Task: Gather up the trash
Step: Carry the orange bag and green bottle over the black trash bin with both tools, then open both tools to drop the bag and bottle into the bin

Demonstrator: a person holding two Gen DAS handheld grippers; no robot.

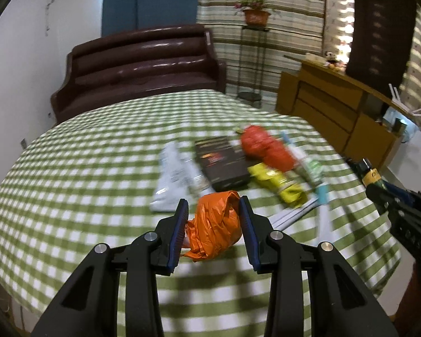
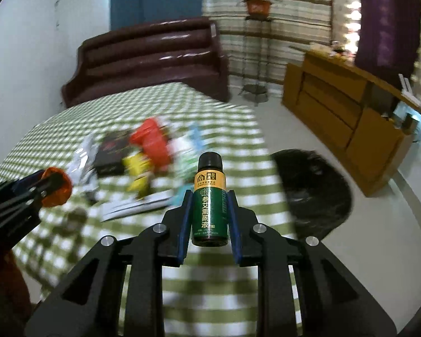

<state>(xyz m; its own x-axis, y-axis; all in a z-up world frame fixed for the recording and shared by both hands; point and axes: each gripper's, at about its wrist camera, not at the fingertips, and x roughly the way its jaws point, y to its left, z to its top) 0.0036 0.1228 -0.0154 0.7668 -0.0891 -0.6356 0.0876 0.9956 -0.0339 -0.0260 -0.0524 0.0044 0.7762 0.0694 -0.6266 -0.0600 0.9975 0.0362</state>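
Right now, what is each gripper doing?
Left gripper: closed on the crumpled orange bag.
Right gripper: closed on the small green bottle, held upright.

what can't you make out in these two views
- Pile of wrappers, right wrist view: motion blur, printing unreadable.
- Black box, left wrist view: cover text blurred.
- Dark round shape past the table edge, right wrist view: blurred, maybe a bin.
- Small print on the green bottle: too small.

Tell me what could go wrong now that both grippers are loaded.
The orange bag is soft and crumpled between the left gripper fingers, so a loose fold may slip free. The right gripper pinches the green bottle low on its smooth sides, so it could tip or slide out before reaching the black bin bag.
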